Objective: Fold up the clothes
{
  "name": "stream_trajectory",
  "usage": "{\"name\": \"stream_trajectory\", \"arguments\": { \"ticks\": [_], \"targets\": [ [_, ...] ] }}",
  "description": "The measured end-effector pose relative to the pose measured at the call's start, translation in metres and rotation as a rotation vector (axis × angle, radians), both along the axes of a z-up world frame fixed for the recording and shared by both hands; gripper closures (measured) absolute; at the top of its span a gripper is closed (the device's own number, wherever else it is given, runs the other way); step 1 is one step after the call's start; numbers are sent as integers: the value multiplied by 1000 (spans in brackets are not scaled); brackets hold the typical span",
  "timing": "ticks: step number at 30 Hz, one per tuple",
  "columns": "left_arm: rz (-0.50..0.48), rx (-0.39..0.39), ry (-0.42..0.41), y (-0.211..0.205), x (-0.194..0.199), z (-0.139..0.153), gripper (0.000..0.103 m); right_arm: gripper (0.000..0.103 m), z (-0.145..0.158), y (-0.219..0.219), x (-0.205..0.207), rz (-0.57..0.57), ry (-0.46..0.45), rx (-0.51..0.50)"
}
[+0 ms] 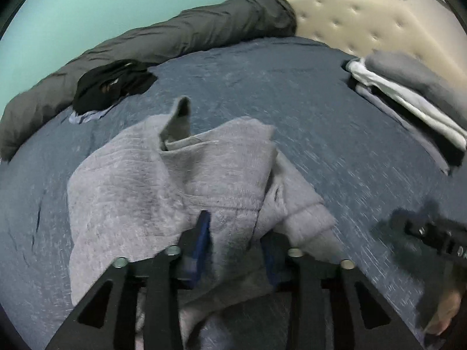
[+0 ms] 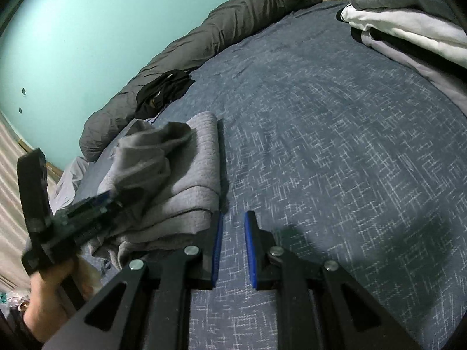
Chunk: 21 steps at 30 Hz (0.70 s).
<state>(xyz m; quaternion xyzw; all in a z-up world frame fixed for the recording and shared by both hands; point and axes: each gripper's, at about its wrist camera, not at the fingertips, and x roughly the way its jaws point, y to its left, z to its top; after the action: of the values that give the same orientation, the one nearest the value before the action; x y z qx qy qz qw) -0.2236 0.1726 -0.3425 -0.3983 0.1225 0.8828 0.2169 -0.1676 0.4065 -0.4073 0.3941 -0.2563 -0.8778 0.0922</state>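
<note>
A light grey garment [image 1: 175,180] lies partly folded on the blue bedspread [image 1: 292,87]. My left gripper [image 1: 238,242] is shut on a bunch of its fabric, which drapes over the blue pads and hides the fingertips. In the right wrist view the same garment [image 2: 198,169] sits left of centre, one part lifted by the blurred left gripper [image 2: 96,207]. My right gripper [image 2: 233,233] stands open over bare bedspread just right of the garment's folded edge, a narrow gap between its pads and nothing in it. It also shows blurred as the right gripper [image 1: 423,233] in the left wrist view.
A stack of folded clothes [image 1: 408,96] lies at the far right by the padded headboard [image 1: 364,23]. A crumpled black garment [image 1: 113,84] rests against a rolled dark grey duvet [image 1: 175,35] along the teal wall. A hand [image 2: 43,300] holds the left gripper.
</note>
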Motion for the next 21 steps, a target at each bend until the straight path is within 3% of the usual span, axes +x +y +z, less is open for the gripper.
{"name": "stream_trajectory", "arguments": {
  "ticks": [5, 8, 12, 19, 21],
  "targets": [
    [-33, 133, 31, -23, 24, 32, 41, 89, 1, -1, -1, 1, 3, -12],
    [33, 211, 36, -62, 26, 45, 41, 89, 0, -4, -2, 1, 4, -20],
    [152, 228, 3, -109, 13, 38, 41, 89, 0, -8, -3, 1, 7, -30],
    [237, 245, -14, -157, 12, 6, 41, 88, 3, -20, -15, 33, 32, -77],
    [232, 260, -30, -161, 14, -5, 41, 71, 3, -25, -20, 48, 43, -106]
  ]
}}
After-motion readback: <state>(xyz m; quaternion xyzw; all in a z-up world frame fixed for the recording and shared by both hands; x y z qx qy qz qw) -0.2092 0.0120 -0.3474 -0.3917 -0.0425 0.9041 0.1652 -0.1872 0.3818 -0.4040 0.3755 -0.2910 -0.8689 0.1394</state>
